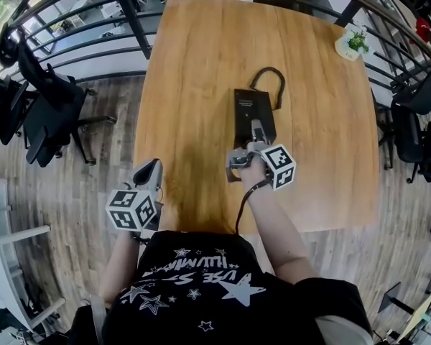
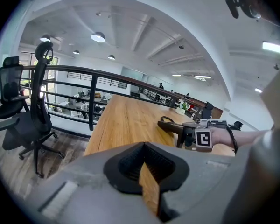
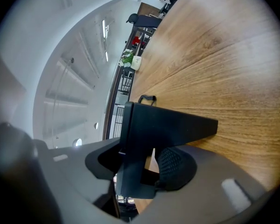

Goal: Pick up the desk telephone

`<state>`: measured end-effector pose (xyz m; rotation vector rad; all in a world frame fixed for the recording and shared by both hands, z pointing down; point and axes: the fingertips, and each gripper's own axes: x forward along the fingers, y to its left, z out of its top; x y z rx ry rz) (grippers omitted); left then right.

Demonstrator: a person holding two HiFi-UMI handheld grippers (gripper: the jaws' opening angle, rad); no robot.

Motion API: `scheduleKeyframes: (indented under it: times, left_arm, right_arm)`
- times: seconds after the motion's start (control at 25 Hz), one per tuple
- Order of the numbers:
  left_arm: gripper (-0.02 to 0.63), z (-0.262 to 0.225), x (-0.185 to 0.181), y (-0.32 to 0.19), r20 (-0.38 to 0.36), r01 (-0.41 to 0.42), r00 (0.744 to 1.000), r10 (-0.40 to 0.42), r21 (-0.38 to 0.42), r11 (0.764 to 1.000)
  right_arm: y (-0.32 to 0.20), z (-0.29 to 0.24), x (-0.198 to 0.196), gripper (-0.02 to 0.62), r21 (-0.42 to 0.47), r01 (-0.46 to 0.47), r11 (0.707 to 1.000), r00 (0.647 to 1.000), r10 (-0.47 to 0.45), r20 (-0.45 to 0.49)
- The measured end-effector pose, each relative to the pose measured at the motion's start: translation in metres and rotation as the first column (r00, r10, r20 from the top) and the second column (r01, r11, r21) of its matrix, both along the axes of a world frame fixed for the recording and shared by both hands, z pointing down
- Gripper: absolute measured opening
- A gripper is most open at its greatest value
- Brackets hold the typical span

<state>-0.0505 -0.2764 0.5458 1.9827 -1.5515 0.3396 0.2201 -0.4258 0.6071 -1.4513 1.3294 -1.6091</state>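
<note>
Black wedge-shaped desk telephone (image 1: 250, 106) sits near the middle of the pale wooden bench (image 1: 201, 63), its long side running from 6 to 12 o'clock and its base on the wood. A black looped cord (image 1: 270, 77) curls out from its far end toward 1 o'clock. The right tool (image 1: 258, 134) has come in from 6 o'clock, and its grey jaws are half closed around the telephone's near end. In the right gripper view the dark body fills the space between them, the ribbed pad on one side meets its lower edge, and the opposite jaw lies against its other face, so it looks gripped. The person's right hand (image 1: 256, 172) is behind that tool, with the black-and-white marker cube (image 1: 279, 165) just beside it at 3 o'clock. The left tool (image 1: 149, 169) hangs over the bench's edge at about 7 o'clock, well apart from the telephone. Its jaws are drawn together at the tips, with only a thin sliver of wood showing behind them and nothing between. A small green plant in a white pot (image 1: 355, 43) stands at the 2 o'clock corner. A black metal railing (image 1: 93, 42) curves round the far side of the bench, and black office chairs (image 1: 50, 106) stand on the plank floor out at 9 o'clock.
</note>
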Motion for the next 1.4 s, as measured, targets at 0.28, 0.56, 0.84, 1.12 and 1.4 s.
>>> scheduleKeyframes:
  times: [0.28,0.56,0.84,1.12,1.4]
  left_arm:
    - [0.002,0.002,-0.005,0.014,0.003,0.032,0.999,-0.032,-0.003,0.999]
    - [0.002,0.003,-0.018,0.023,0.004,0.053,0.999,-0.053,-0.001,0.999]
    - [0.002,0.004,-0.030,0.020,-0.007,-0.012,1.000,0.012,-0.012,1.000]
    - [0.002,0.007,-0.051,0.009,-0.039,-0.094,0.995,0.093,-0.020,0.995]
    - [0.002,0.003,-0.065,0.015,-0.063,-0.169,0.984,0.169,-0.001,0.986]
  right_arm:
    - [-0.001,0.000,0.000,0.175,-0.020,0.023,1.000,0.999,-0.022,0.031]
    - [-0.003,-0.007,0.001,0.172,-0.003,0.064,0.998,0.998,-0.064,-0.021]
    - [0.012,-0.019,-0.015,0.170,0.016,0.121,0.993,0.988,-0.119,-0.098]
    - [0.043,-0.030,-0.043,0.170,0.067,0.130,0.989,0.990,-0.126,-0.070]
    - [0.071,-0.067,-0.065,0.172,0.155,0.126,0.980,0.991,-0.117,-0.065]
